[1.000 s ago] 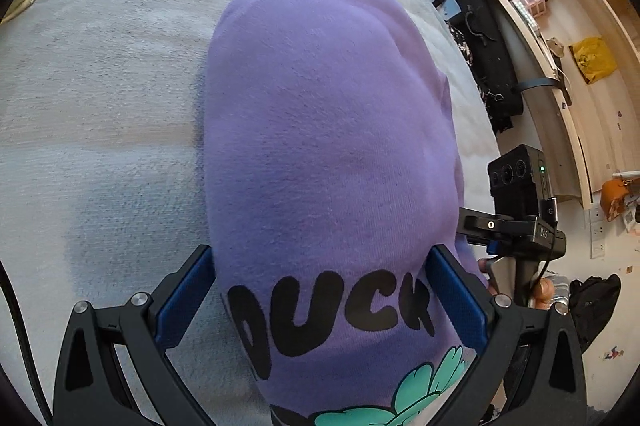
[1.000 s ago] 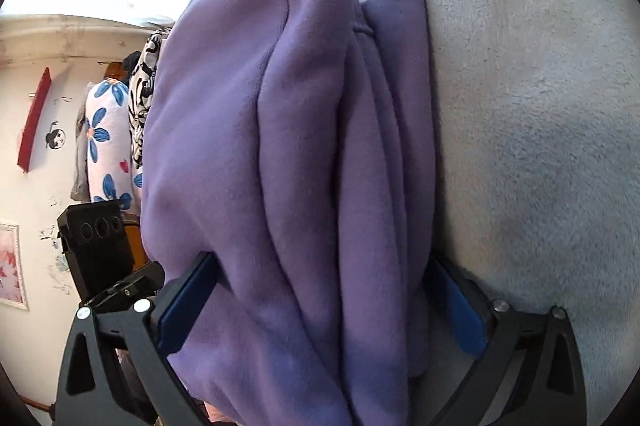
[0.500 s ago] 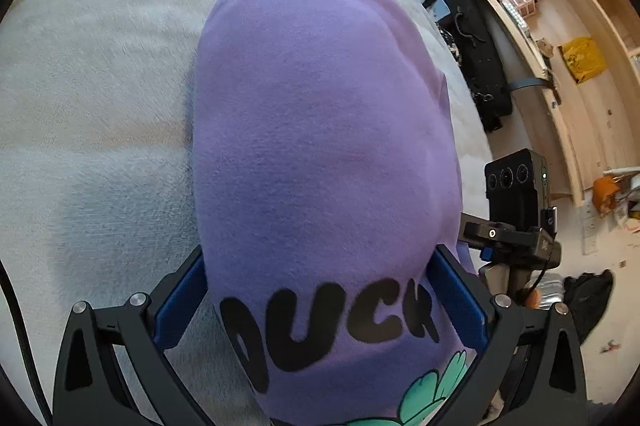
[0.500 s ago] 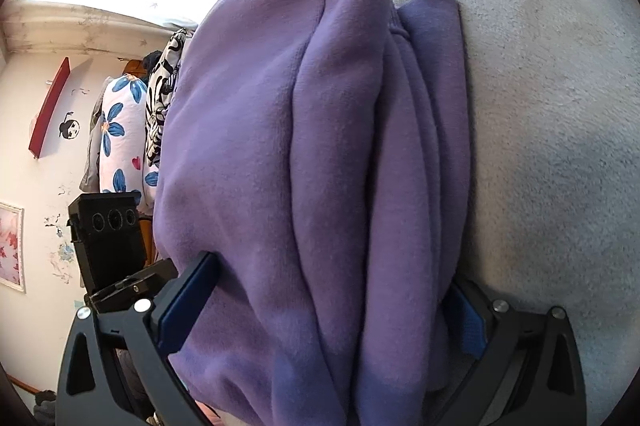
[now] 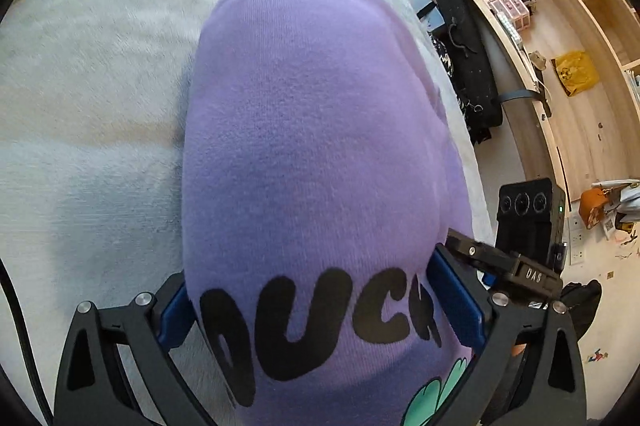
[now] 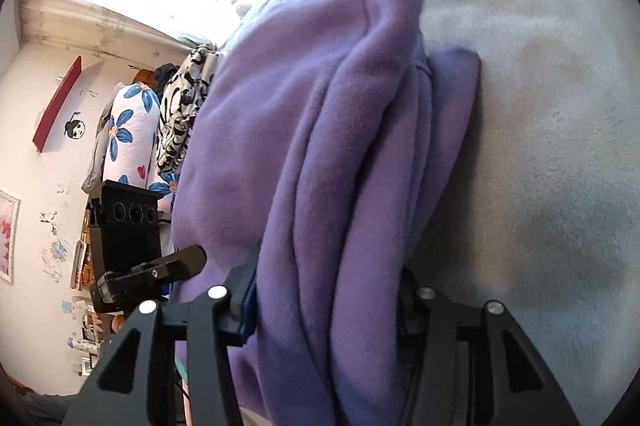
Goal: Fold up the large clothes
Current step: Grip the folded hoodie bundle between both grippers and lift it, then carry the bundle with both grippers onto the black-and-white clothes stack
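Note:
A folded purple sweatshirt (image 5: 312,126) with black "DUCK" lettering lies as a thick bundle on a grey blanket (image 5: 92,86). My left gripper (image 5: 312,290) straddles its printed end, and both blue pads (image 5: 454,300) press into the fabric at a wide span. At the other end, my right gripper (image 6: 326,286) has its jaws closing, squeezing the stacked folds of the sweatshirt (image 6: 320,126) between its fingers. The pads there are mostly buried in cloth. Each view shows the other gripper's black body (image 5: 524,238) (image 6: 128,226) beside the bundle.
The grey blanket (image 6: 540,106) spreads wide around the bundle. Wooden shelves (image 5: 560,26) and a black bag (image 5: 468,66) stand beyond the bed's edge. Floral (image 6: 128,130) and zebra-print clothes (image 6: 180,114) hang by the wall on the other side.
The right gripper's fingers have drawn in a lot, bunching the purple folds, and it has lifted slightly and tilted. The left gripper stays around the printed end, its left pad now tucked under fabric.

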